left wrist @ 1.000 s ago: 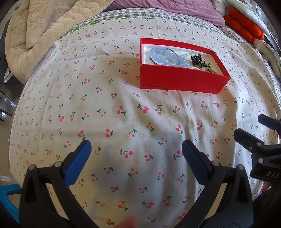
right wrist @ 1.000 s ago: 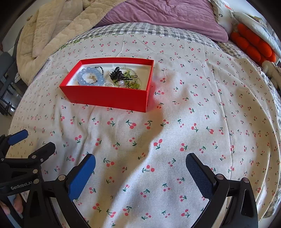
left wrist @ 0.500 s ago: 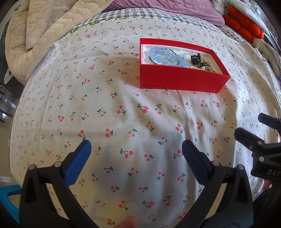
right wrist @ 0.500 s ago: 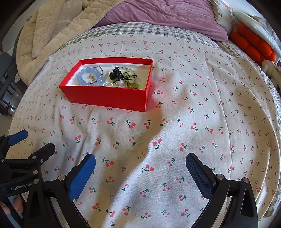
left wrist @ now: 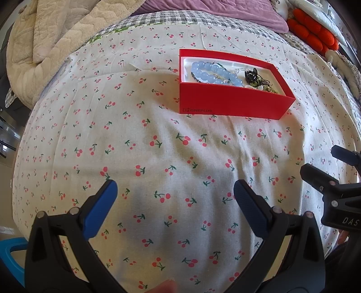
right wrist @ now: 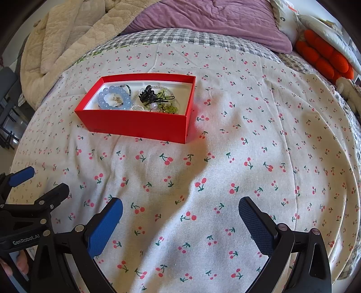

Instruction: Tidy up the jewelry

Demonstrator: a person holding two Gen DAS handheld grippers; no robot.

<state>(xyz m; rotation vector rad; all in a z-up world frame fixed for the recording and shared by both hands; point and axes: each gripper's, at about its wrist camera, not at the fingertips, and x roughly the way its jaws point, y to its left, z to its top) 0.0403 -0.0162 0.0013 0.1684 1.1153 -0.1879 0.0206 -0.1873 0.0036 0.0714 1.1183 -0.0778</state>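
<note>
Nothing has shifted: red box (right wrist: 135,121) lies ahead-left of right gripper (right wrist: 180,216), long axis crosswise; both jaws released, empty.

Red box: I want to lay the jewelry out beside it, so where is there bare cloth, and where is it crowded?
Bare cherry-print sheet runs from the red box toward both open grippers, left gripper and right gripper, and to the box's right. The box's inside is crowded: blue bead bracelet and a black and green tangle. Behind lie a beige blanket and purple quilt.
</note>
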